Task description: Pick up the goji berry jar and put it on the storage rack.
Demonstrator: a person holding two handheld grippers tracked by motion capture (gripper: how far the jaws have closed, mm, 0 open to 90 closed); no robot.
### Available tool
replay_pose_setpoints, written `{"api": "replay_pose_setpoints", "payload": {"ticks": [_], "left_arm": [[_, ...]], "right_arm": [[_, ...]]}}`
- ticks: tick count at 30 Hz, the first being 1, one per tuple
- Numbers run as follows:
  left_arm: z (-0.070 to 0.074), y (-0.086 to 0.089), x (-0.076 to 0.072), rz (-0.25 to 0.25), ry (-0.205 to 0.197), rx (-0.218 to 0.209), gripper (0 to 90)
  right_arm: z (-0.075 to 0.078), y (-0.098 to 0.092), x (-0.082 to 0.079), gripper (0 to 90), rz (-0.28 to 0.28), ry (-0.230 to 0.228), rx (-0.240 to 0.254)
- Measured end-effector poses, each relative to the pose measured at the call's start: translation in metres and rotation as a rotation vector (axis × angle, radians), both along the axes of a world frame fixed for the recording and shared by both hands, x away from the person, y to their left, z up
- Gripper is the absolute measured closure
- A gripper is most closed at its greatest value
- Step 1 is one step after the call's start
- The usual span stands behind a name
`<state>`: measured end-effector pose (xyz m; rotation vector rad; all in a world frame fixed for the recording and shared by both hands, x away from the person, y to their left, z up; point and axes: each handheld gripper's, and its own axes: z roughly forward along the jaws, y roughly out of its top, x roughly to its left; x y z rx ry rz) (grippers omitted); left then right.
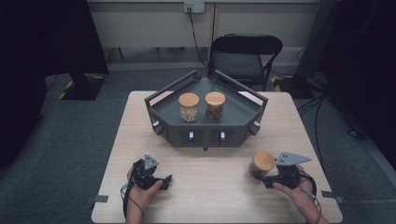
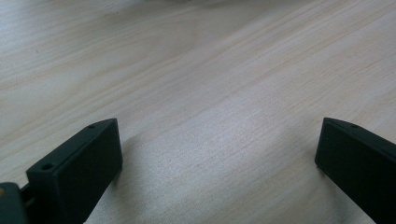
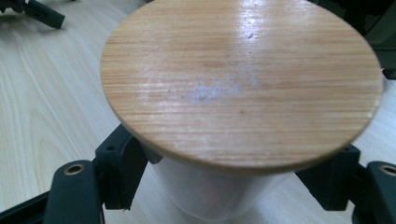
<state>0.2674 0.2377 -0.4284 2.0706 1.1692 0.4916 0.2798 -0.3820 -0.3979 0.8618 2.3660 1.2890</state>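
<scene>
A glass jar with a round wooden lid (image 1: 261, 164) is at the table's front right, and my right gripper (image 1: 271, 178) is shut on it. In the right gripper view the lid (image 3: 240, 79) looms close, with the clear glass body (image 3: 210, 193) clamped between the two black jaws just under it. My left gripper (image 1: 161, 179) rests at the front left, held by a hand. Its fingers (image 2: 79, 170) stand wide open over bare wood, nothing between them. Two more wooden-lidded jars, one with pale contents (image 1: 188, 107) and one with dark contents (image 1: 215, 105), stand in the dark tray (image 1: 205, 130).
The dark angular tray with raised rails occupies the table's far middle. A black folding chair (image 1: 245, 56) stands behind the table. The light wooden tabletop (image 1: 210, 186) stretches between the two grippers. Dark stands flank the room's sides.
</scene>
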Motion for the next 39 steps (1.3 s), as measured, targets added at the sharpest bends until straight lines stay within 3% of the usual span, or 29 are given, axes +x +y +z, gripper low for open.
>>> {"api": "replay_pose_setpoints", "payload": {"ticks": [24,39], "left_arm": [[0.000,0.000,0.000,-0.001,0.000,0.001,0.0],[0.000,0.000,0.000,-0.002,0.000,0.001,0.0]], "right_arm": [[0.052,0.002,0.026,25.3,-0.021,-0.011,0.011],[0.070,0.012,0.043,25.3,-0.023,-0.014,0.004]]}}
